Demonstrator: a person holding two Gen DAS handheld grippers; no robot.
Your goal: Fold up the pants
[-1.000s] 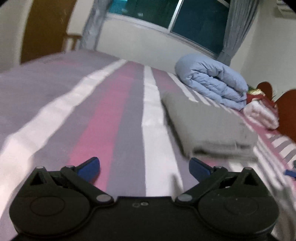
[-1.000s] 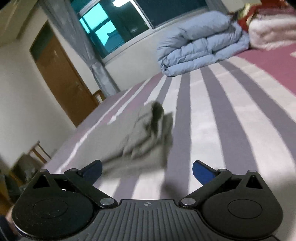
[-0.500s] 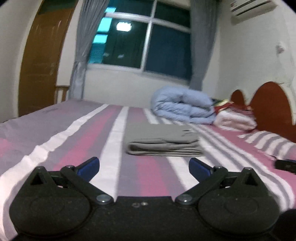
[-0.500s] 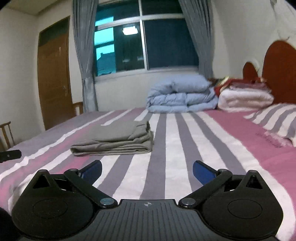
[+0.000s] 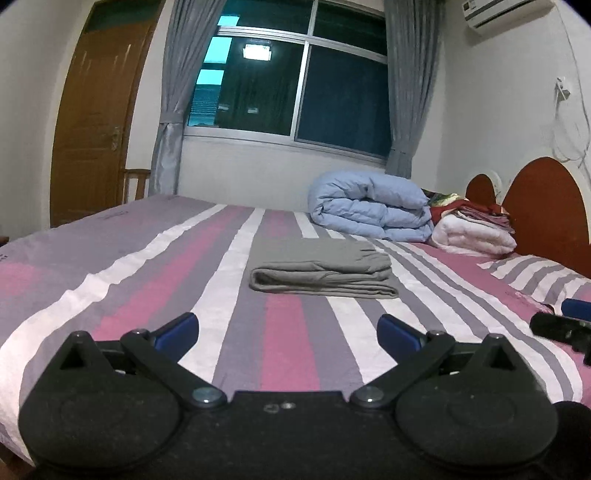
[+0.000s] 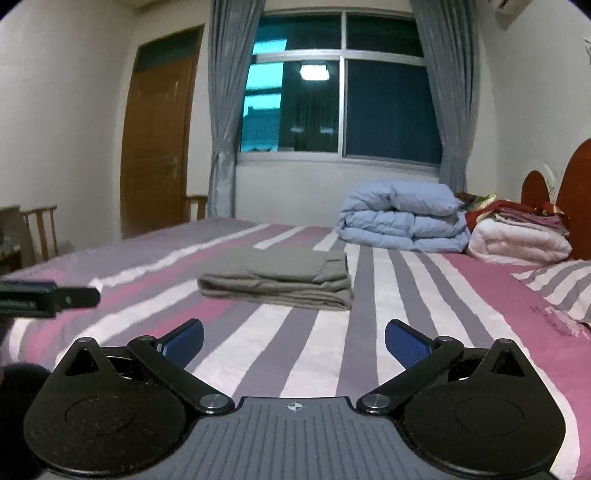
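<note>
The left wrist view takes in an air conditioner [image 5: 495, 14] high on the right wall and the right gripper [image 5: 565, 325] at its right edge, while the right wrist view shows a wooden chair [image 6: 38, 229] by the left wall and the left gripper [image 6: 48, 297] at its left edge. The grey pants [image 5: 321, 271] [image 6: 277, 282] lie folded into a flat, layered rectangle on the striped bed [image 5: 147, 280] [image 6: 424, 306], nearer than the rolled blue duvet [image 5: 369, 206] [image 6: 402, 221]. Both grippers' jaws are spread wide and hold nothing, with the pants well beyond them toward the far side.
</note>
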